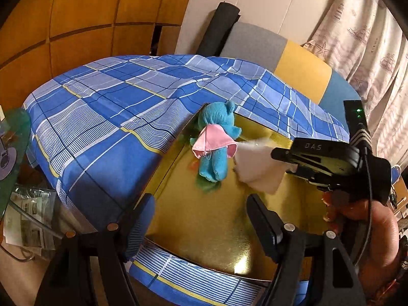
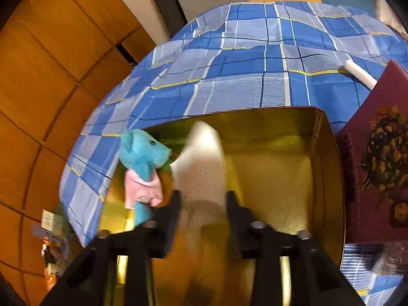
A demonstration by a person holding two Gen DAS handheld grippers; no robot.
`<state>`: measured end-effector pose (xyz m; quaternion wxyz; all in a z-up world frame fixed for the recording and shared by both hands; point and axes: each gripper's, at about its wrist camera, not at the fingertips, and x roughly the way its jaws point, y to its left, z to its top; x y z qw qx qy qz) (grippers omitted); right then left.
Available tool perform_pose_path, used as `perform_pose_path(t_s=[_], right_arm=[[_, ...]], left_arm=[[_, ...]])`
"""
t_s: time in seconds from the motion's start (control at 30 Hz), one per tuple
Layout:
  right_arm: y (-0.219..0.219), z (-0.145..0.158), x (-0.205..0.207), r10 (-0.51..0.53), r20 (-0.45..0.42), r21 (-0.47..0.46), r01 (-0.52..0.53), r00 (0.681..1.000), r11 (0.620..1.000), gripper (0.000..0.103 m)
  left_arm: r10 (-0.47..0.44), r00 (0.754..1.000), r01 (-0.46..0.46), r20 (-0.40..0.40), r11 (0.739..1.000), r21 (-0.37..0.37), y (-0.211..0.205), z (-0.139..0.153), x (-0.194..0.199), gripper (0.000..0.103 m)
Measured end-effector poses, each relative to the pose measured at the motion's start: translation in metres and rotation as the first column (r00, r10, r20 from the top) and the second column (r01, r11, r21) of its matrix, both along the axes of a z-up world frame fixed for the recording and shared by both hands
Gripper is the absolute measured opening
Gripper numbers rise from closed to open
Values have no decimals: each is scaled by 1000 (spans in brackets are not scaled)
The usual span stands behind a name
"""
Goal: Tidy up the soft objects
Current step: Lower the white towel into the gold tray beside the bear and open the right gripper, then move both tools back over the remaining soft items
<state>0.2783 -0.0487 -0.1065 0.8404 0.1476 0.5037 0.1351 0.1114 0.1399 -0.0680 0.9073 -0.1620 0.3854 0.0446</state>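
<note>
A gold tin box (image 1: 204, 224) sits on a bed with a blue plaid sheet (image 1: 107, 117). A blue plush bear (image 1: 216, 137) in a pink dress lies in the box against its far left wall; it also shows in the right wrist view (image 2: 142, 153). My right gripper (image 2: 202, 204) is over the box with a white cloth (image 2: 201, 163) between its fingers; the cloth is blurred. In the left wrist view the right gripper (image 1: 283, 162) holds the white cloth (image 1: 257, 170) beside the bear. My left gripper (image 1: 201, 219) is open and empty above the box's near edge.
The box's maroon lid (image 2: 377, 158) with a flower print lies to the right of the box. A white roll (image 2: 359, 72) lies on the sheet behind it. A glass side table (image 1: 12, 140) stands left of the bed. Wooden wall panels (image 1: 76, 12) are behind.
</note>
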Motion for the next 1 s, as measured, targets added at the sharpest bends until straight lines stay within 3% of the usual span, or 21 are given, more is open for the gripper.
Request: perform_pose_path(t_s=[0.47, 0.73, 1.0], right_arm=[[-10, 38, -53, 110, 127, -104, -97, 986, 990, 53], [-29, 73, -104, 162, 245, -146, -129, 956, 981, 54], [-120, 98, -153, 14, 328, -99, 19, 945, 995, 54]], left_arm=[[-98, 995, 97, -1, 995, -34, -21, -5, -1, 75], [-162, 987, 162, 5, 986, -24, -39, -6, -5, 75], [-254, 966, 256, 51, 967, -20, -65, 1, -17, 75]])
